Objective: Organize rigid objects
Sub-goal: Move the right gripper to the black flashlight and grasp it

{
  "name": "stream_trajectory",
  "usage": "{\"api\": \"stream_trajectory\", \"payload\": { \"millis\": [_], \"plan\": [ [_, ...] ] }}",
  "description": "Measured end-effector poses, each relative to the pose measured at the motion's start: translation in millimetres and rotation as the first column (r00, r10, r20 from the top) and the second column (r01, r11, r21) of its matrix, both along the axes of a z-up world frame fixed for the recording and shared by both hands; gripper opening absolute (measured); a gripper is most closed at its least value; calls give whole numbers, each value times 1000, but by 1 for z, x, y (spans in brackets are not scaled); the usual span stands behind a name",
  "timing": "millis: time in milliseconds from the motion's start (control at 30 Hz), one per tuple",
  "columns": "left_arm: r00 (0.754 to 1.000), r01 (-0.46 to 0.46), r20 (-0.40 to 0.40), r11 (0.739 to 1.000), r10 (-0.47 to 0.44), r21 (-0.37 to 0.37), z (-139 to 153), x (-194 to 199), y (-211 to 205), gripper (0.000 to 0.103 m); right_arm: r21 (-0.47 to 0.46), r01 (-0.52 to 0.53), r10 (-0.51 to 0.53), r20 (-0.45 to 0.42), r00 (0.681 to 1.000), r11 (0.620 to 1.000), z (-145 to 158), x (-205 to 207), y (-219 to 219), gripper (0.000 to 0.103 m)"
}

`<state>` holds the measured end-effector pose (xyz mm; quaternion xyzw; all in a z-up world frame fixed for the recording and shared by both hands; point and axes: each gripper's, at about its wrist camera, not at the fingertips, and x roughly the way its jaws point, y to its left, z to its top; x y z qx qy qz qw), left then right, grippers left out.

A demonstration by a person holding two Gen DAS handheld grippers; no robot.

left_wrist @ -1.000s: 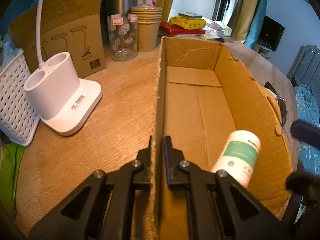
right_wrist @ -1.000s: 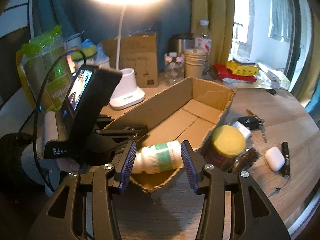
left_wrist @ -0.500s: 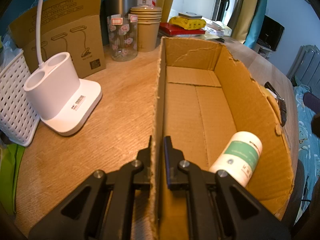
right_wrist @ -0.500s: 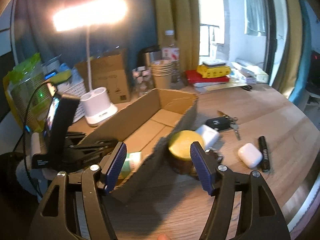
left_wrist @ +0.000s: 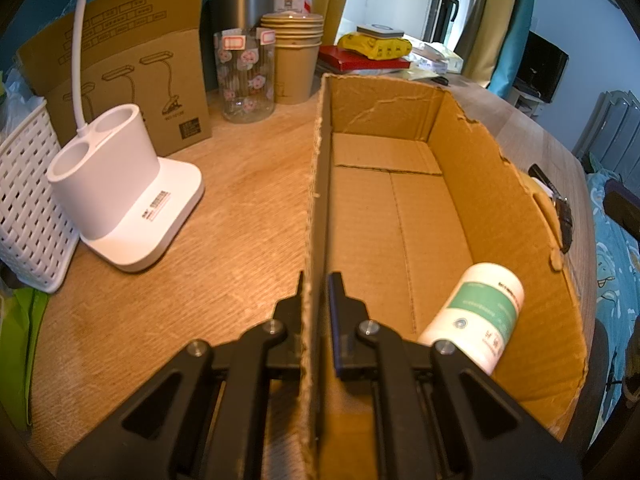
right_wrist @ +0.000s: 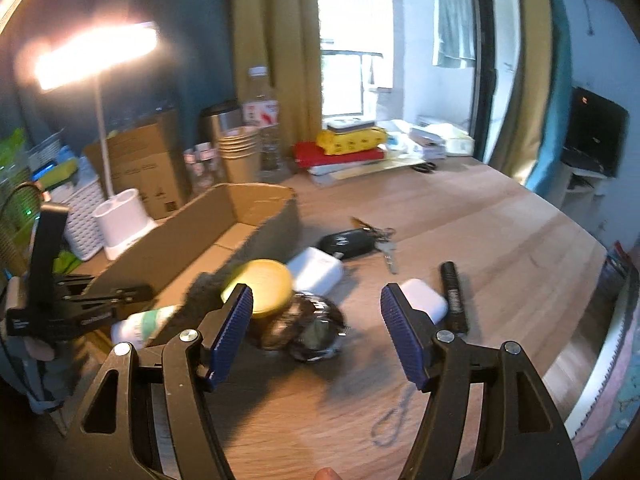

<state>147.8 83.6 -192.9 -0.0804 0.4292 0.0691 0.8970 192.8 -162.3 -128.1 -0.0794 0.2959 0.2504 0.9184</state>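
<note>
One bottle (left_wrist: 476,316) boxed; my left claw (left_wrist: 316,292) pinches the cardboard box (left_wrist: 496,216) wall. Right claw (right_wrist: 316,320) wide, empty. Next: yellow-lidded jar (right_wrist: 260,284) beside the box, probably rigid, heavy, slick; grip its sides.

Lamp (right_wrist: 96,56) glare and window daylight (right view blurred, edges warped).

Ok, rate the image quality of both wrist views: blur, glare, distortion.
Left wrist view: sharp and evenly lit, with fisheye bending of the brown cardboard box walls and dark corners. Right wrist view: motion-blurred, most of all around the yellow-lidded jar and the wooden table; the lit white desk lamp is blown out to glare; the window is overexposed.
</note>
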Motion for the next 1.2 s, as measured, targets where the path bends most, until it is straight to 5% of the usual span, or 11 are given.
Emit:
{"api": "stream_trajectory", "payload": {
  "millis": [533,1000,1200],
  "plan": [
    [1000,0,1,1000,0,0,0,0,0,8,-62,177,-175,24,984,982,-26,48,-52,70],
    [1000,2,4,1000,-2,1,1,0,-1,8,-64,168,-170,-25,985,984,-44,93,-70,70],
    [1000,2,5,1000,-2,2,2,0,-2,8,-104,158,-163,-39,986,982,-51,113,-70,59]
  ]
}}
